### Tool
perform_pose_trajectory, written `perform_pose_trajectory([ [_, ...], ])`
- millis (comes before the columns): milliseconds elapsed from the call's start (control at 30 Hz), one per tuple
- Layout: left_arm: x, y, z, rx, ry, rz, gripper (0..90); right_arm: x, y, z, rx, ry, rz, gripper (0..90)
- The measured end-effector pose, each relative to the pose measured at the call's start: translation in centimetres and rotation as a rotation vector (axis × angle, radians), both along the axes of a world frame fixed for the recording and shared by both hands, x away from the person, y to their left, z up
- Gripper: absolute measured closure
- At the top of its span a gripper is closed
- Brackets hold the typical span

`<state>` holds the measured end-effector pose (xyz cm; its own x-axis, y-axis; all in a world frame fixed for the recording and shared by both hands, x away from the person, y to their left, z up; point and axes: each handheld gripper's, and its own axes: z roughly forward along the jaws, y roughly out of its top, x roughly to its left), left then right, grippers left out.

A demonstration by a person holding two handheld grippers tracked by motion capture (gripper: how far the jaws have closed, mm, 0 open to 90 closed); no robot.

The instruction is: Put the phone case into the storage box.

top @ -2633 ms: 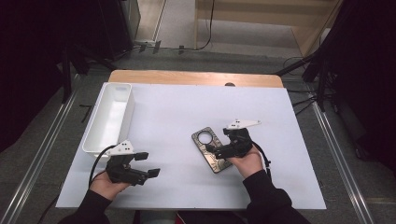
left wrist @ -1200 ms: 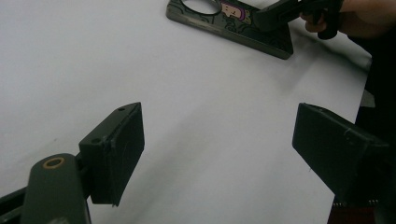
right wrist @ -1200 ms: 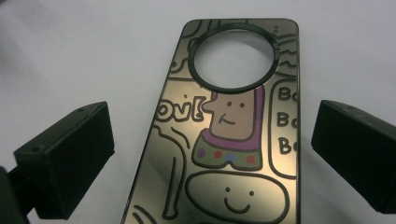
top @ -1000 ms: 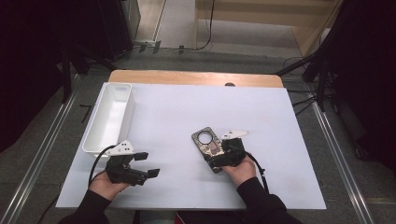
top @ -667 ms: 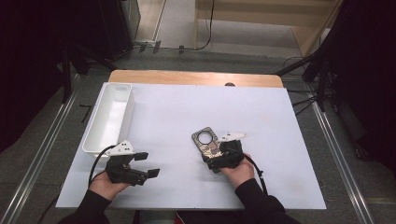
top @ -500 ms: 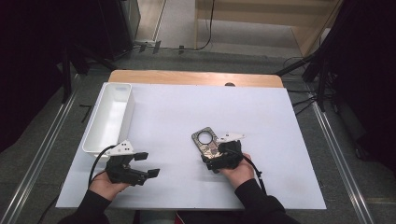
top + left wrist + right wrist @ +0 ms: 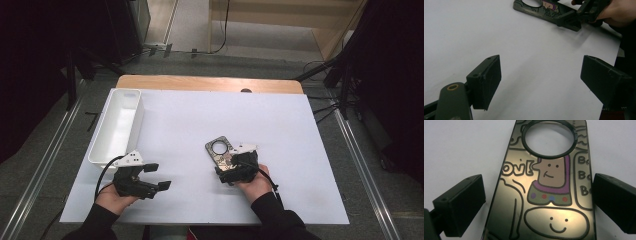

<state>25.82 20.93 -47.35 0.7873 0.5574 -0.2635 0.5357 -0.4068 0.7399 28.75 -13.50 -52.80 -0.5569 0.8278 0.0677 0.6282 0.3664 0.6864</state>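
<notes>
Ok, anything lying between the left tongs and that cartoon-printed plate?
Nothing: in the left gripper view, only bare white table runs from the open left tongs to the plate. The high view agrees.

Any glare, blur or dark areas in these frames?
Right gripper view: warm glare across the glossy plate, near jaws soft. Left gripper view: near jaws blurred, soft shadows on the white table. High view: table evenly lit, surroundings nearly black.
</notes>
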Motion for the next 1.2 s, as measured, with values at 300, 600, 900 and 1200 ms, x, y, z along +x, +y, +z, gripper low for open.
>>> perform_pose_trajectory([
  [300, 0.01, 0.03, -0.01, 0.0, 0.0, 0.0, 16.6, -0.11, 0.35, -0.05, -0.037, -0.012, 0.0, 0.0],
  [600, -0.01, -0.01, -0.01, 0.002, 0.0, 0.0, 16.6, -0.3, 0.25, -0.02, -0.041, -0.024, -0.026, 5.0],
  [900, 0.02, 0.0, -0.03, 0.002, 0.0, 0.0, 16.6, -0.31, 0.3, -0.03, -0.043, -0.026, -0.027, 5.3],
  [1200, 0.01, -0.03, -0.03, 0.004, 0.0, 0.0, 16.6, -0.37, 0.27, -0.01, -0.048, -0.028, -0.029, 6.6],
])
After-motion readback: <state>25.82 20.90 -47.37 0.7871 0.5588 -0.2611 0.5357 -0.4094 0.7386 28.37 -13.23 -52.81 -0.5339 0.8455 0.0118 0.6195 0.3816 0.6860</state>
